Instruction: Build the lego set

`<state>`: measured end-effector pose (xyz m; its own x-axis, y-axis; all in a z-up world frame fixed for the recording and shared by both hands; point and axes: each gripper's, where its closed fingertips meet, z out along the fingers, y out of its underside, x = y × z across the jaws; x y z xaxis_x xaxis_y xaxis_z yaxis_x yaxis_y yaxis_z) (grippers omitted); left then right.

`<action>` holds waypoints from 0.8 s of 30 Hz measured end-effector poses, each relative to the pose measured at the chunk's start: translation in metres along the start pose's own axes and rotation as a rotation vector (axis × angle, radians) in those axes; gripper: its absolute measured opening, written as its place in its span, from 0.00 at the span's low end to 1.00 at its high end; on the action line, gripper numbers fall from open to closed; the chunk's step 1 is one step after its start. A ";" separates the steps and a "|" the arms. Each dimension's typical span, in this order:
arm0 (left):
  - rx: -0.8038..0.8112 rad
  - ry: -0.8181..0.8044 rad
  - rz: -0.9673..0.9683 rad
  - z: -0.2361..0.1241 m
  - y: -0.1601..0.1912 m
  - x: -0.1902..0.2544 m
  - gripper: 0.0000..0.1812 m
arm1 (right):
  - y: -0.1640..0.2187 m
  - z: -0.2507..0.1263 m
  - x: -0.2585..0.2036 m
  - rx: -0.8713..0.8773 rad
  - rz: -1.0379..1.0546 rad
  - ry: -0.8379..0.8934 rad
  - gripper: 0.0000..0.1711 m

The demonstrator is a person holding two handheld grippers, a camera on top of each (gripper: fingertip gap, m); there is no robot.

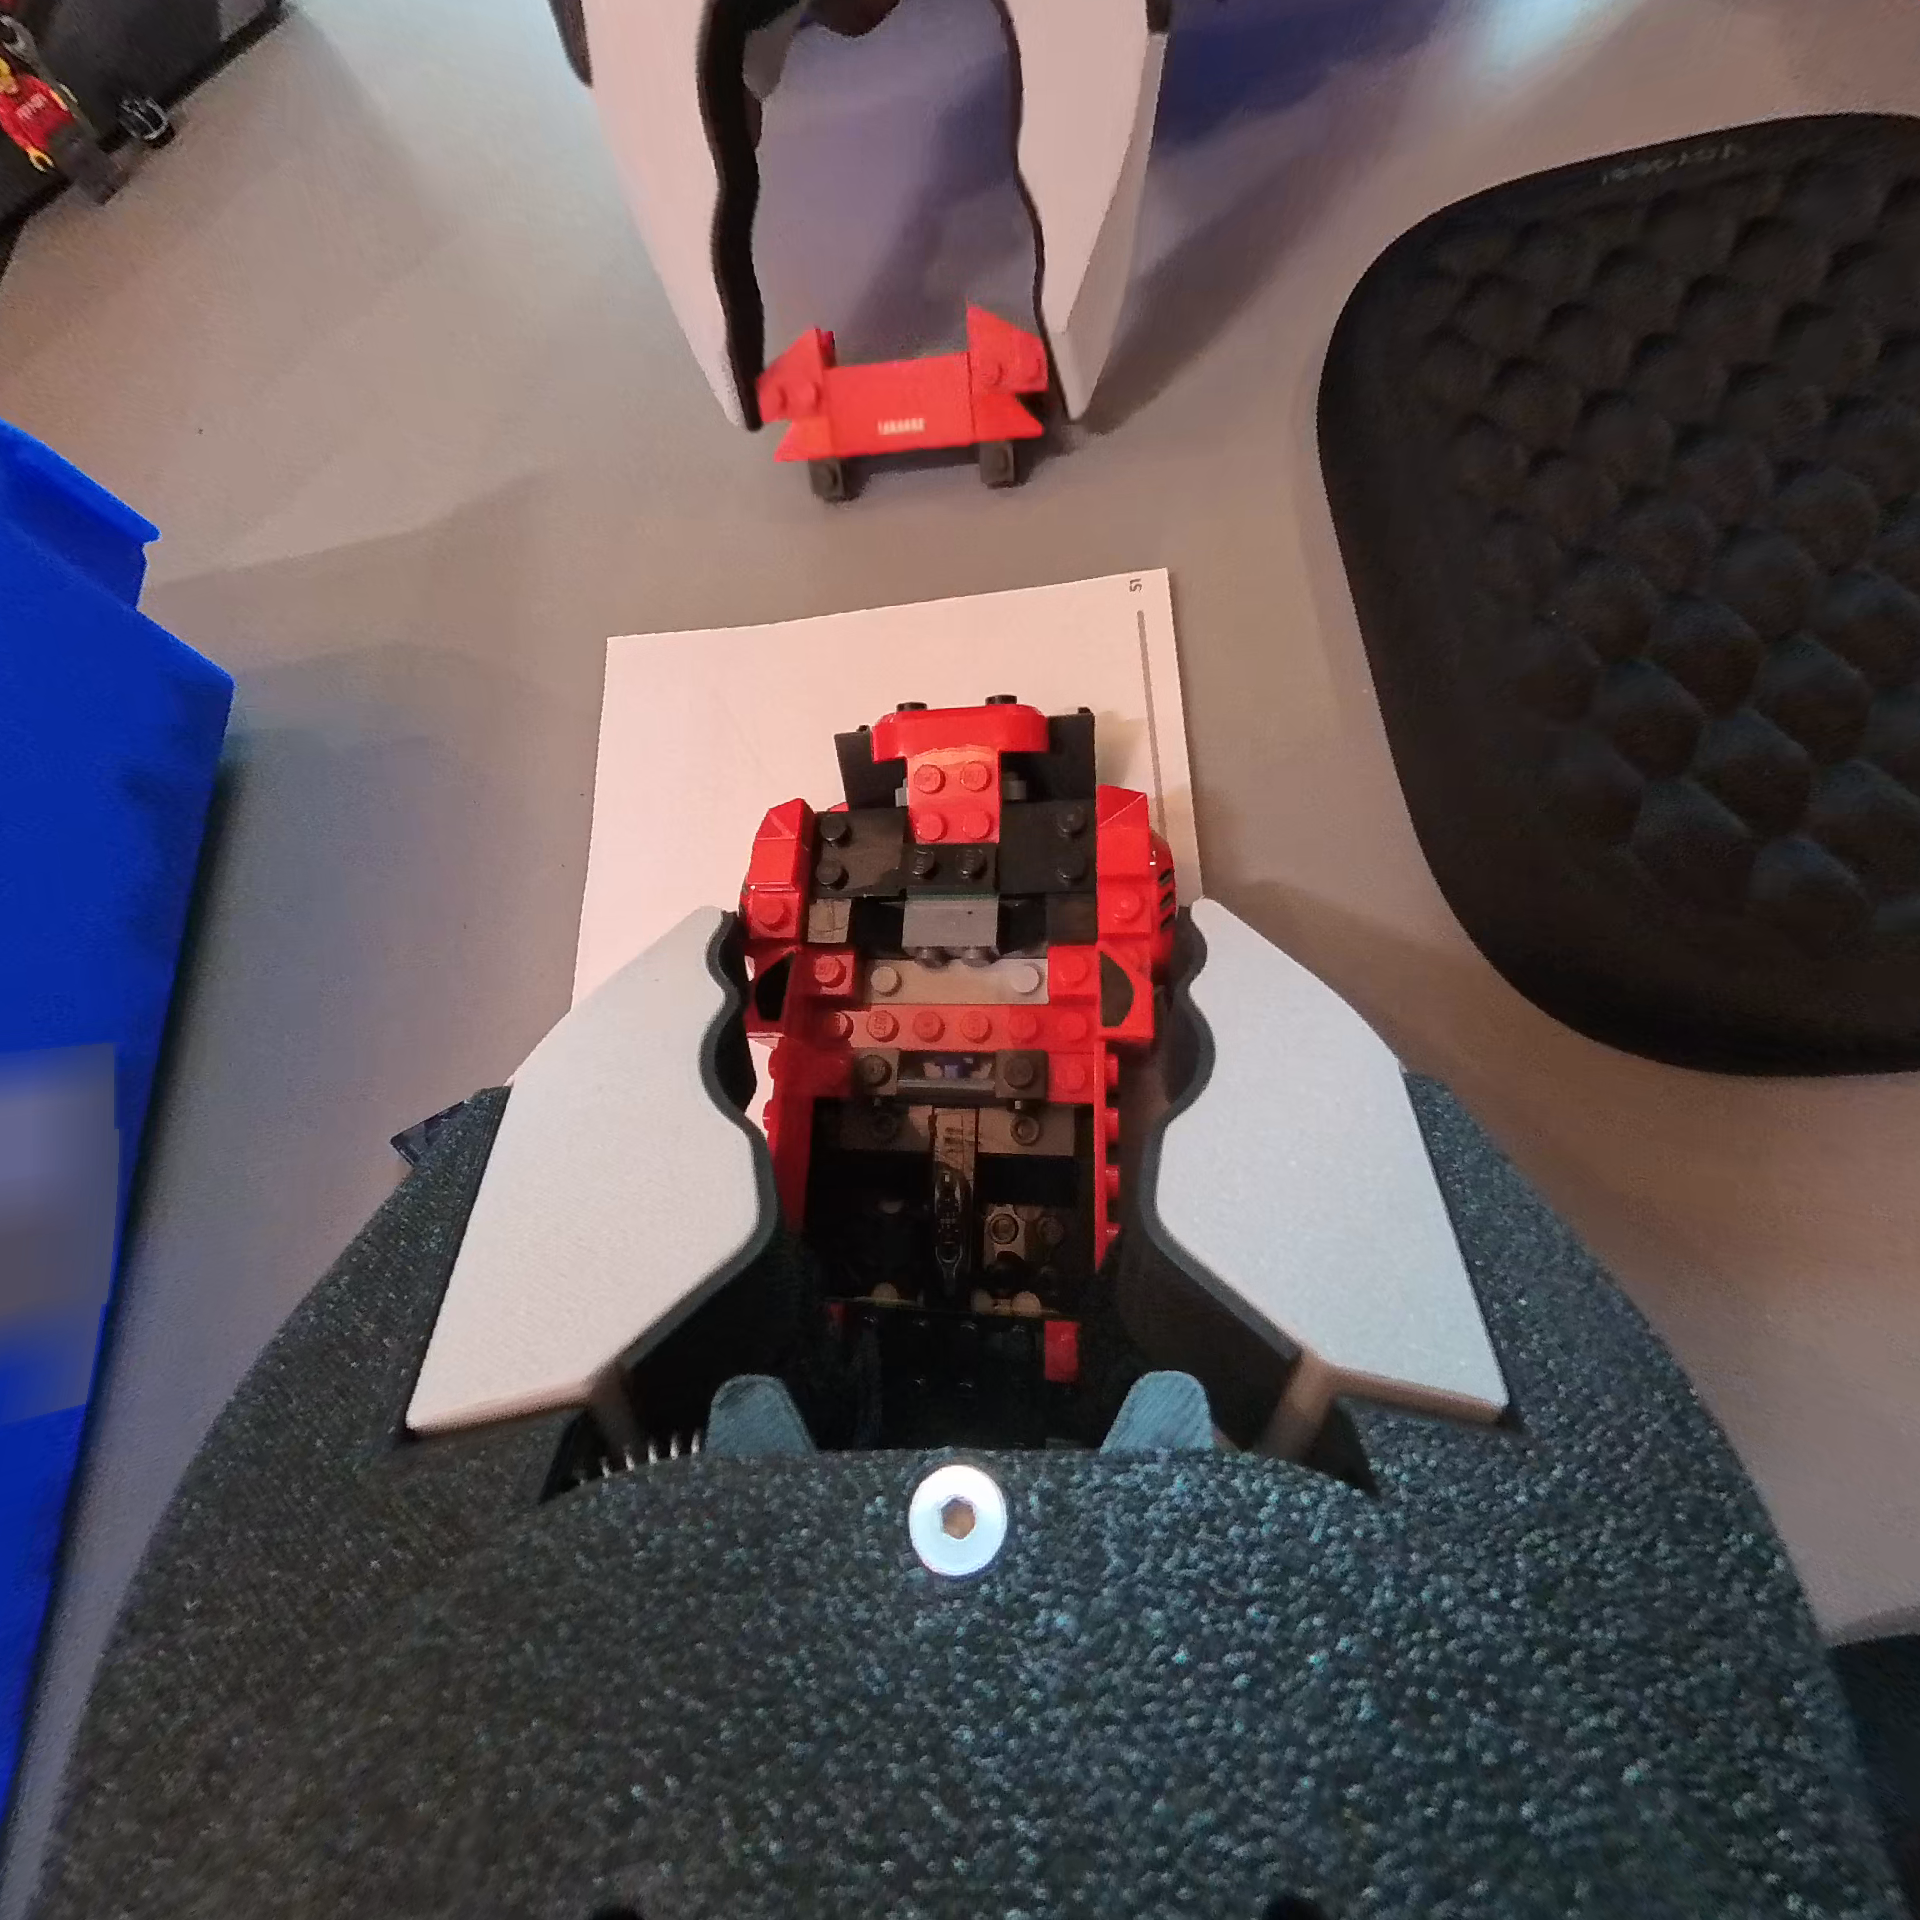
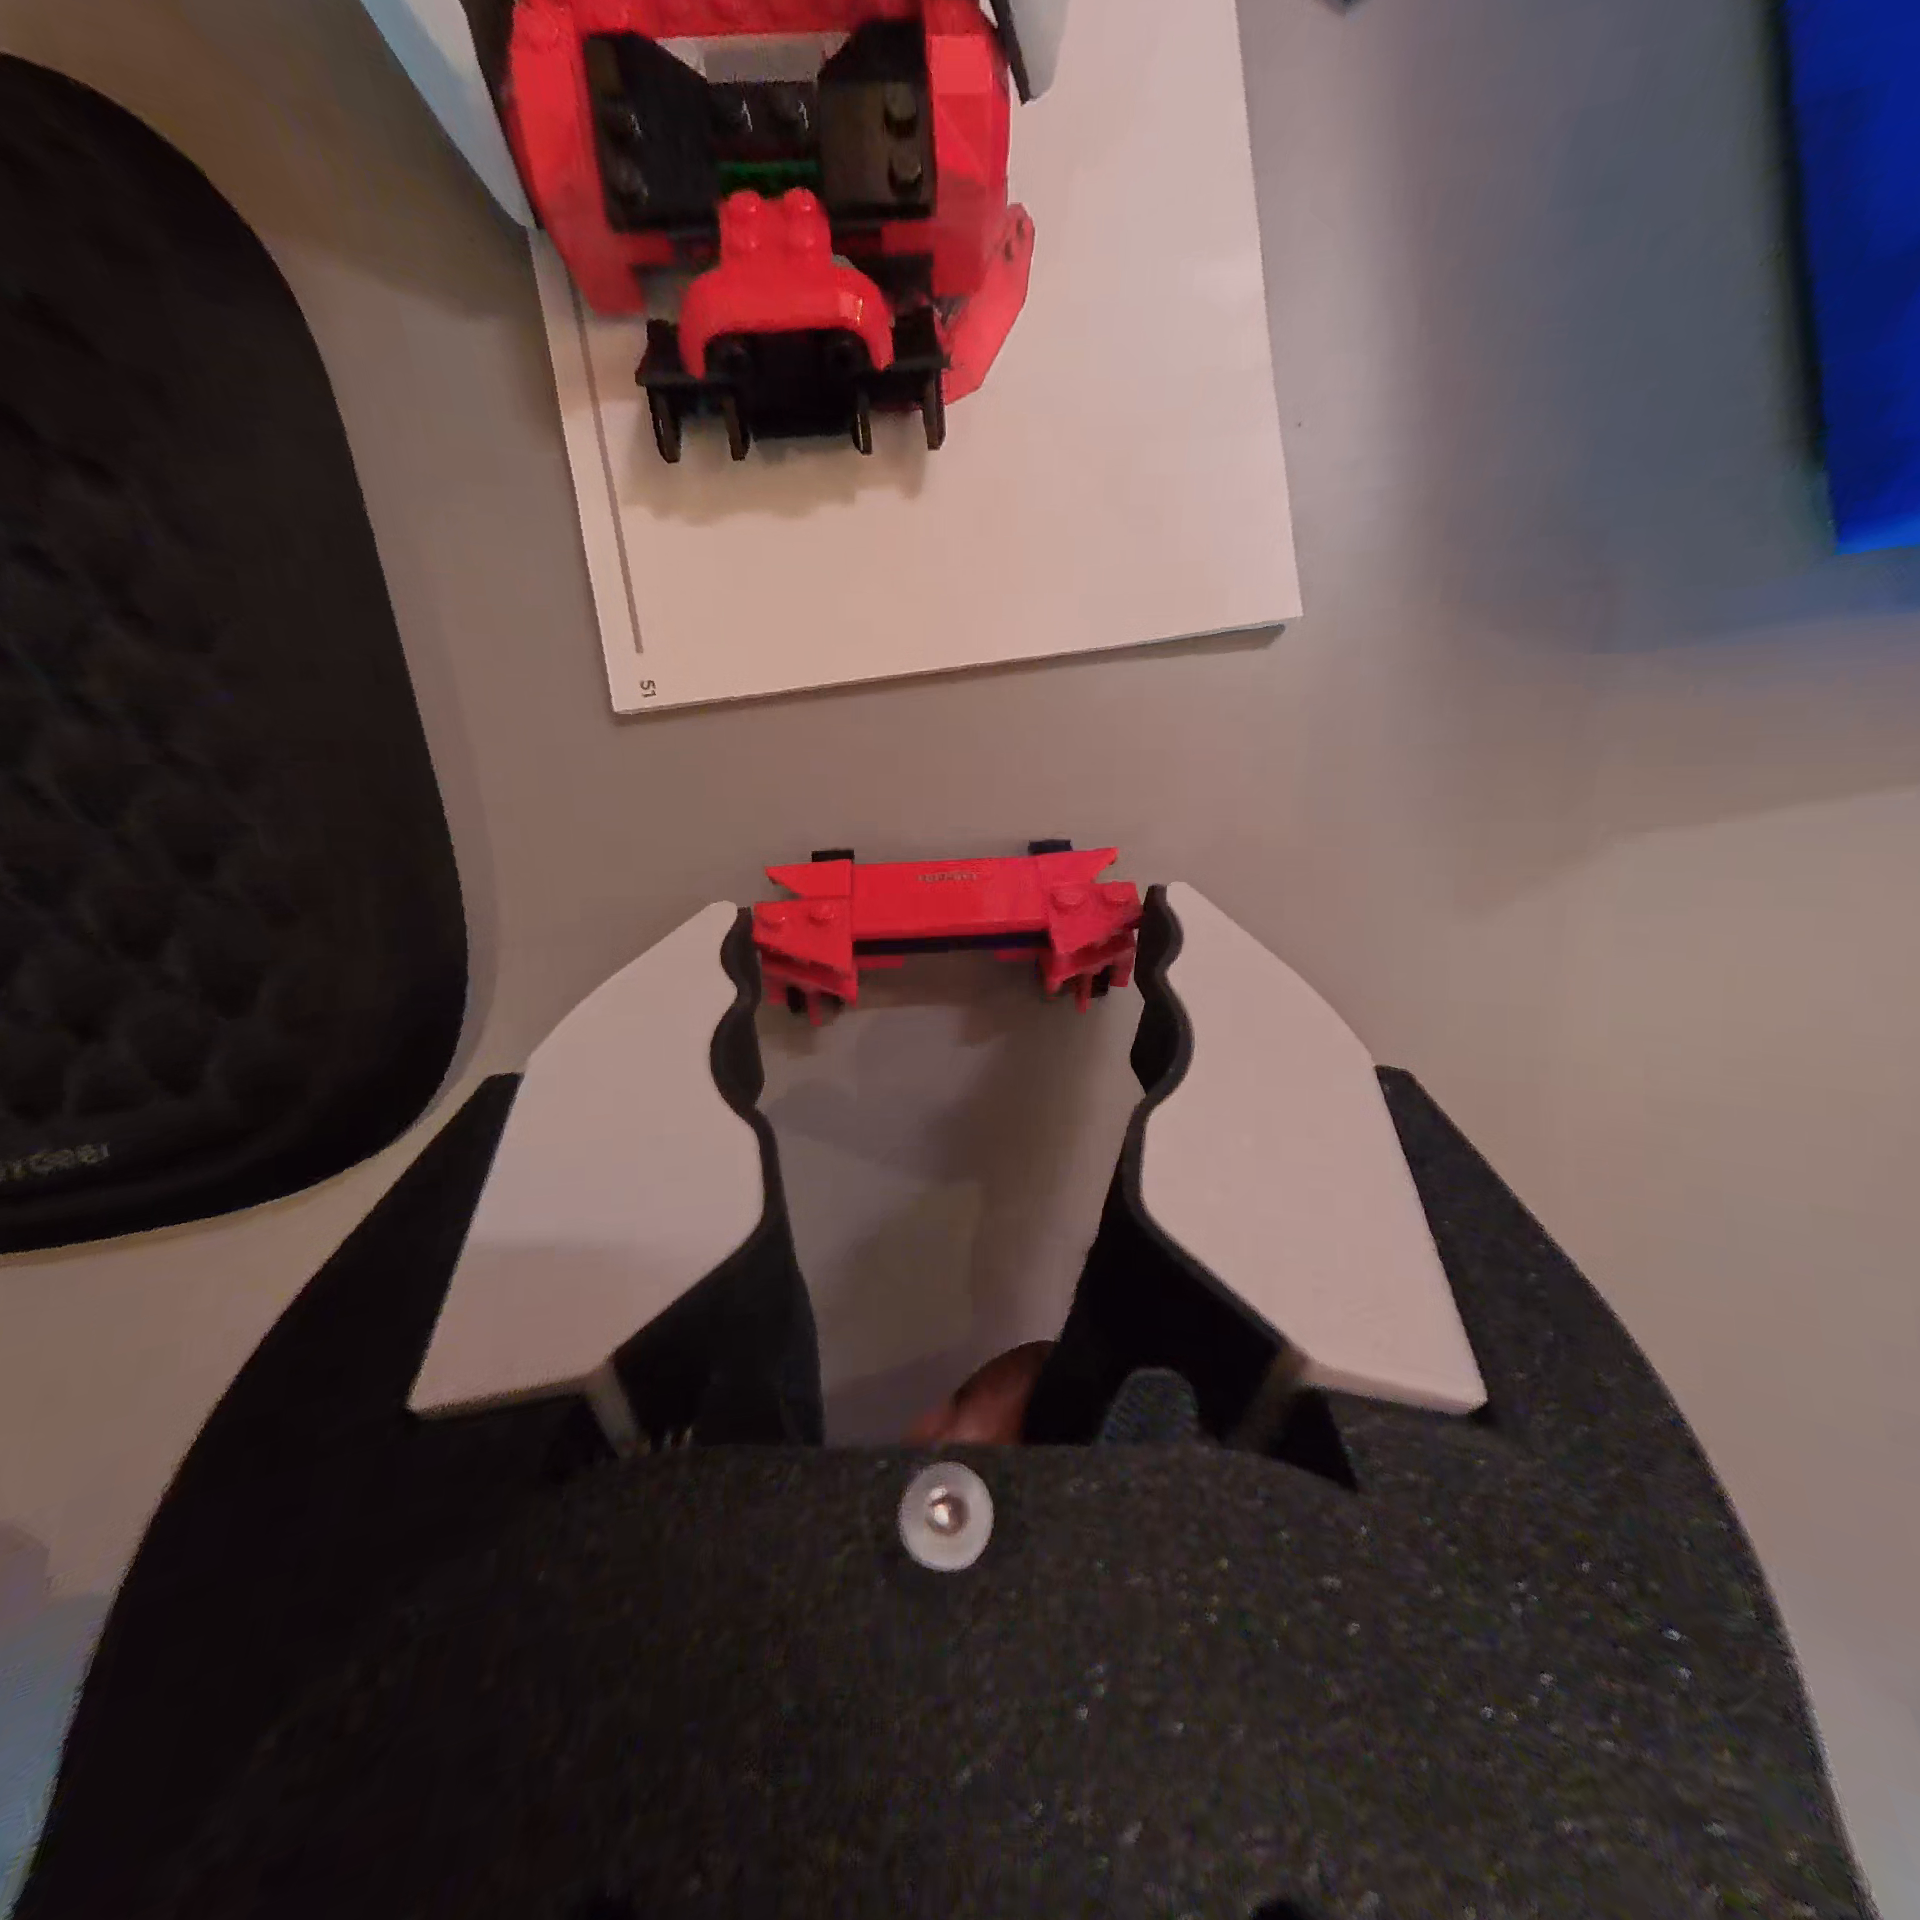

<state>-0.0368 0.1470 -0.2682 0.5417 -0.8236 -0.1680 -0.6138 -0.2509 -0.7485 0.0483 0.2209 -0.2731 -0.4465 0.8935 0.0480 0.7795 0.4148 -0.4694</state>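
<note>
A red and black lego car body (image 1: 935, 1029) sits between the fingers of my left gripper (image 1: 961, 935), which is shut on its sides over a white sheet of paper (image 1: 707, 748). The car's front end also shows in the right wrist view (image 2: 769, 281), pointing toward my right gripper. My right gripper (image 2: 940, 914) is shut on a small red wing assembly (image 2: 935, 899), one fingertip at each end, low over the grey table. From the left wrist view the wing (image 1: 894, 400) lies just beyond the paper, black pegs underneath.
A blue bin (image 1: 94, 935) stands left of the car and shows at the upper right in the right wrist view (image 2: 1860, 260). A black padded mat (image 1: 1662, 571) lies on the other side (image 2: 187, 675). Small lego pieces (image 1: 31, 114) sit at the far left corner. The grippers' ends are close to 12 cm from one another.
</note>
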 end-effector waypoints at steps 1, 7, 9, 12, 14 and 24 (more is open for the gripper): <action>0.000 0.000 0.000 0.000 0.000 0.000 0.43 | 0.001 0.002 0.000 -0.014 0.000 0.001 0.41; 0.002 0.000 0.000 0.000 0.000 0.000 0.43 | -0.012 -0.001 0.000 0.018 0.028 0.027 0.48; 0.002 0.001 -0.001 0.000 0.000 0.000 0.43 | -0.038 -0.007 -0.006 0.143 0.033 0.040 0.43; 0.004 0.001 0.000 0.000 0.000 0.000 0.43 | -0.067 0.003 -0.023 0.247 0.043 -0.007 0.41; 0.005 0.002 0.000 0.000 0.000 0.000 0.43 | -0.073 0.016 -0.030 0.234 0.026 -0.018 0.41; 0.010 0.009 0.000 -0.001 0.000 0.000 0.42 | -0.081 0.035 -0.025 0.225 0.015 -0.001 0.29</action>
<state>-0.0372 0.1463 -0.2676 0.5361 -0.8284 -0.1621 -0.6080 -0.2458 -0.7550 -0.0192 0.1591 -0.2676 -0.4357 0.8993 0.0387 0.6689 0.3522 -0.6546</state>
